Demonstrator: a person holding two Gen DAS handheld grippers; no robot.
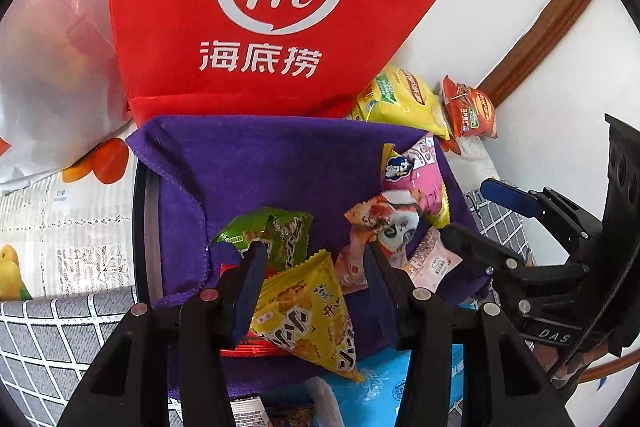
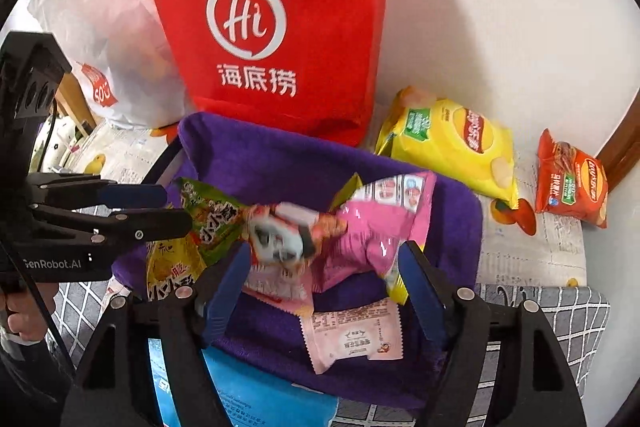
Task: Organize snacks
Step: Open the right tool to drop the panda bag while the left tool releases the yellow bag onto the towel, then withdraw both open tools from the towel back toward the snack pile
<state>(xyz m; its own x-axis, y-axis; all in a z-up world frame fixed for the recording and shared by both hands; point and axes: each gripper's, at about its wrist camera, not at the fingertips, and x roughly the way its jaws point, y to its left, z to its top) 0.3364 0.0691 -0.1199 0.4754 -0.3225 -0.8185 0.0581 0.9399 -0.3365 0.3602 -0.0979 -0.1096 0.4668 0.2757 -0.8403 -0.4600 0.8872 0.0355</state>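
Now left tool [image 1: 312, 291] pinches yellow packet [image 1: 308, 311] — right tool [image 2: 320, 291] spread.

A red tote bag [image 2: 276, 27] with a white "Hi" logo stands upright against the white wall [image 2: 500, 7]. A translucent white plastic bag [image 2: 120, 39] slumps just beside it. A fruit-print tablecloth [image 1: 52, 251] lies underneath. Brown wooden trim [image 1: 548, 27] borders the wall.

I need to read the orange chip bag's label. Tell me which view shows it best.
The right wrist view: the orange chip bag lies unobstructed by the wall, logo visible. The left wrist view shows it smaller, at the edge, beside the yellow chip bag.
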